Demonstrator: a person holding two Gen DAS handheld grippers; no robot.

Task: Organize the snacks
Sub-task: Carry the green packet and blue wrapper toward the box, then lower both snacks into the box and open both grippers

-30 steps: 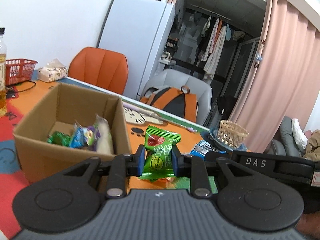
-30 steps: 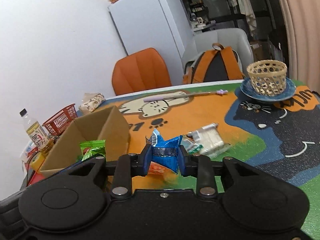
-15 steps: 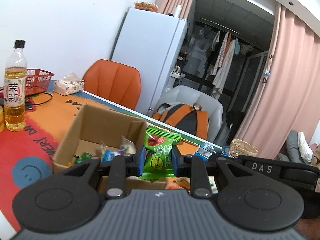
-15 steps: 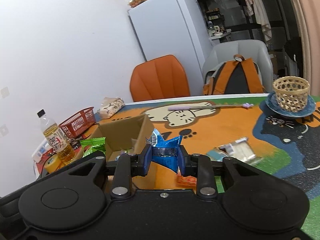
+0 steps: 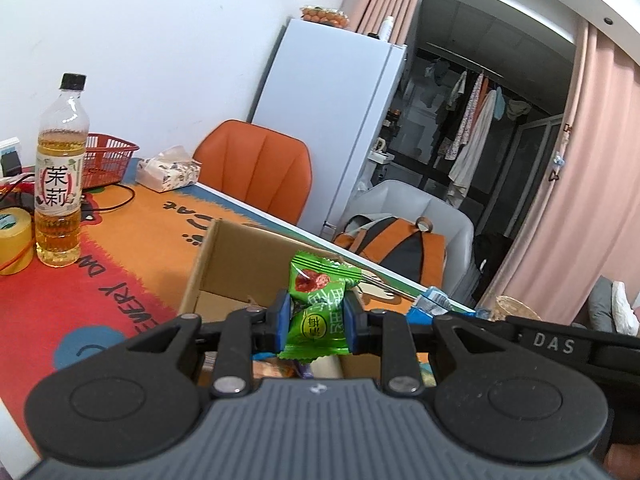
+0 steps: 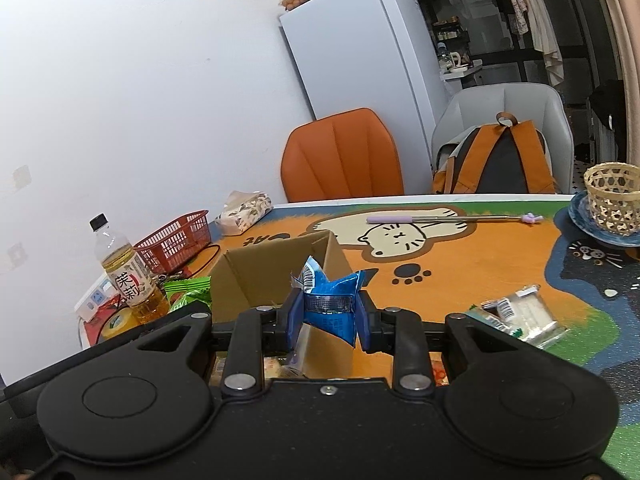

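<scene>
Over the box [image 5: 236,264], left gripper [image 5: 316,322] clamps a green packet [image 5: 318,300]; right gripper [image 6: 328,318] clamps a blue packet [image 6: 332,300] at its near wall. Both held clear, apparently for dropping in. One packet [image 6: 520,316] remains on the worktop [image 6: 460,264].

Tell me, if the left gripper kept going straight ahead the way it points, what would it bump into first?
Probably the cardboard box: the left gripper, shut on its green snack packet, points slightly downward into it, though depth is unclear.
</scene>
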